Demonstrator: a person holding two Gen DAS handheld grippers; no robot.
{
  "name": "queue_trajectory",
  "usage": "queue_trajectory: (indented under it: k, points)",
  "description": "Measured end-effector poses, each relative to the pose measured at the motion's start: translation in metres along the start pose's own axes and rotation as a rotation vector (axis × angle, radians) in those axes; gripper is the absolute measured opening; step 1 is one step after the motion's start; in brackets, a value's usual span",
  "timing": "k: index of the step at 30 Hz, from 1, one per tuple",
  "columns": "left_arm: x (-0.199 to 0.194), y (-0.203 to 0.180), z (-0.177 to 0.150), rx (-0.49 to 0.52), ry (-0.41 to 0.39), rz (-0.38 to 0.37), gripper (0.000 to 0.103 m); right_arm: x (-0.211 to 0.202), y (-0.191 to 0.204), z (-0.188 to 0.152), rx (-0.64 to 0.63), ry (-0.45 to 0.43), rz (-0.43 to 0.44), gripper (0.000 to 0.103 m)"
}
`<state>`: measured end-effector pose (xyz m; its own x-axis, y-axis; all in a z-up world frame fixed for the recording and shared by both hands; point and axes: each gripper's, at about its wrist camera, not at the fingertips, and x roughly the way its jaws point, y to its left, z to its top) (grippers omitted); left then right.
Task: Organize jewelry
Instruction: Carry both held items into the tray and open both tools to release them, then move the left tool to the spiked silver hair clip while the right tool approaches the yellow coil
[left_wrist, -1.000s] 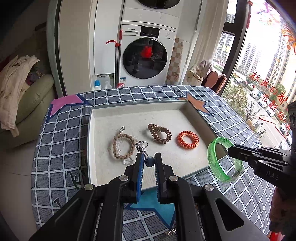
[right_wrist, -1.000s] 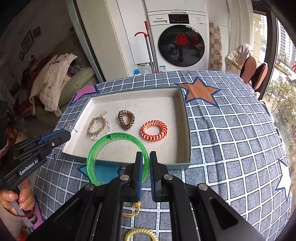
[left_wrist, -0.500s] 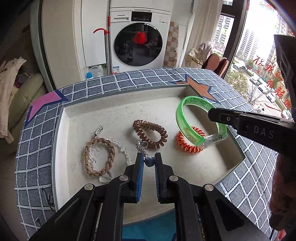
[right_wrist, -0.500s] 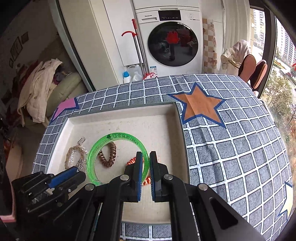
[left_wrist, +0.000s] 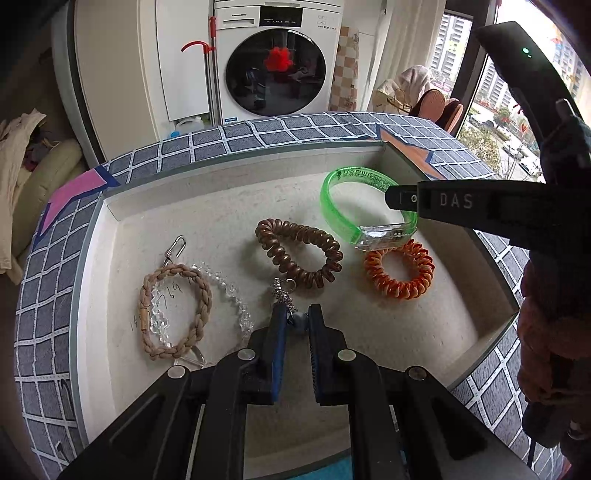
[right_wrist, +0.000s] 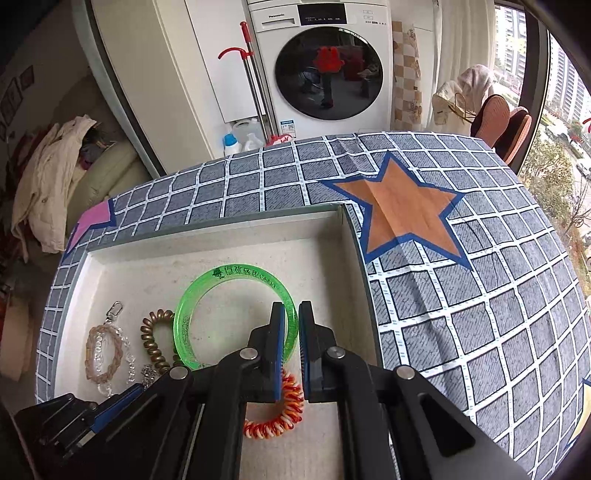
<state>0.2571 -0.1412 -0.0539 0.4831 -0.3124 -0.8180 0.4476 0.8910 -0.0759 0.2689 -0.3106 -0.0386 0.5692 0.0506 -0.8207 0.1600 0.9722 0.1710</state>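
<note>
Left jaws: the left gripper (left_wrist: 297, 325) pinches a small silvery charm piece (left_wrist: 284, 295) at its grey bead end, so the chain dangles free over the tray floor.
Right jaws: the right gripper (right_wrist: 291, 332) is clamped narrow on the rim of the green bangle (right_wrist: 236, 317), holding it tilted above the tray, probably so it can be set down flat.
Already placed: the brown coil band (left_wrist: 299, 258), the orange coil band (left_wrist: 399, 275) and the braided bracelet (left_wrist: 177, 310) lie apart, each with its own spot.
Tray (left_wrist: 229, 158): shallow, pale, walled, so nothing rolls off.
Desk (right_wrist: 461, 288): checked cloth under the tray.
</note>
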Motion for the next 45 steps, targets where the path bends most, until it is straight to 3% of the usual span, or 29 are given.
queue_trajectory:
  k: [9, 11, 13, 16, 17, 18, 20, 27, 29, 37, 45]
  points:
    - [0.0, -0.008, -0.001, 0.033, -0.009, 0.052, 0.032, 0.01, -0.002, -0.002, 0.011, 0.019, 0.016, 0.011]
    - [-0.001, -0.009, -0.002, 0.034, -0.007, 0.056, 0.033, 0.008, -0.005, -0.002, 0.022, 0.02, 0.028, 0.018]
    - [-0.004, -0.008, -0.003, 0.034, -0.019, 0.067, 0.032, 0.004, -0.008, -0.003, 0.041, 0.014, 0.045, 0.042]
    - [-0.01, -0.006, -0.002, 0.023, -0.037, 0.067, 0.033, -0.007, -0.011, -0.003, 0.062, -0.021, 0.068, 0.049]
    - [-0.012, -0.004, -0.002, 0.018, -0.039, 0.063, 0.038, -0.012, -0.011, -0.004, 0.064, -0.029, 0.075, 0.049]
    - [-0.014, -0.003, -0.002, 0.012, -0.042, 0.061, 0.068, -0.016, -0.011, -0.004, 0.065, -0.037, 0.081, 0.049]
    - [-0.022, 0.0, -0.002, -0.008, -0.082, 0.061, 0.098, -0.025, -0.012, -0.006, 0.067, -0.055, 0.086, 0.049]
    - [-0.045, 0.006, -0.005, -0.011, -0.122, 0.081, 0.098, -0.053, -0.015, -0.017, 0.092, -0.099, 0.103, 0.054]
    - [-0.052, 0.011, -0.008, -0.028, -0.134, 0.08, 0.103, -0.061, -0.015, -0.022, 0.086, -0.109, 0.104, 0.058]
    - [-0.086, 0.027, -0.033, -0.079, -0.169, 0.093, 0.103, -0.088, -0.012, -0.055, 0.079, -0.108, 0.152, 0.079]
    - [-0.103, 0.025, -0.067, -0.065, -0.147, 0.109, 0.103, -0.109, 0.001, -0.09, 0.021, -0.106, 0.164, 0.081]
